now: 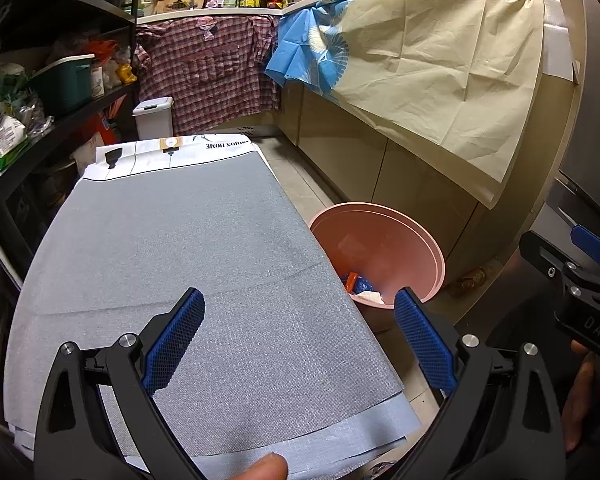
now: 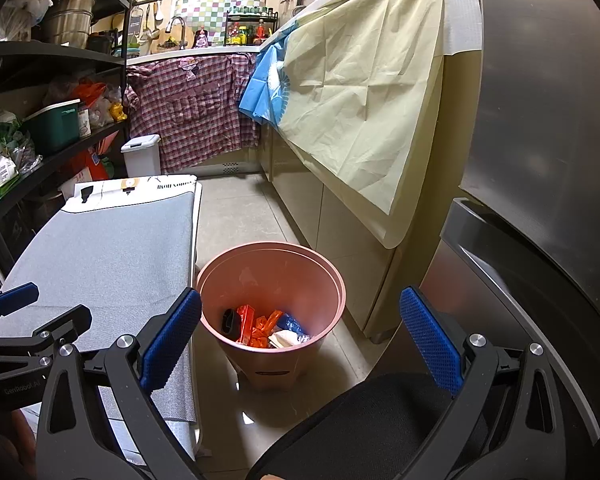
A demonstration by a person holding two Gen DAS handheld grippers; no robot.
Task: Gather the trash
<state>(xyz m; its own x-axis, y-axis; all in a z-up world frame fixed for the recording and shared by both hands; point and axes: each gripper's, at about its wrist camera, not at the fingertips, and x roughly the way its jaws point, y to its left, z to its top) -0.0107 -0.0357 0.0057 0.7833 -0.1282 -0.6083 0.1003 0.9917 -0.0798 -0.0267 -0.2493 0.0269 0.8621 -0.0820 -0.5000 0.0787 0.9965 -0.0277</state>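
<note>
A pink trash bin (image 2: pixel 324 280) stands on the floor to the right of a table under a grey cloth (image 1: pixel 188 260). Inside the bin lie orange wrappers (image 2: pixel 260 326), a black piece (image 2: pixel 230 320), a blue wrapper (image 2: pixel 290 322) and white paper (image 2: pixel 286 338). My right gripper (image 2: pixel 300 340) hangs open above and in front of the bin, holding nothing. Over the cloth's near right corner my left gripper (image 1: pixel 300 340) is open and empty, and the bin (image 1: pixel 400 240) shows past the table edge. The right gripper (image 1: pixel 580 280) appears at that view's right edge.
Cabinets draped with a cream sheet (image 2: pixel 352 92) run along the right. A steel appliance (image 2: pixel 540 160) rises at the near right. Black shelves (image 2: pixel 40 120) with goods line the left. A small white bin (image 2: pixel 142 156) and a checked shirt (image 2: pixel 196 108) stand at the back. A black chair seat (image 2: pixel 360 428) lies below.
</note>
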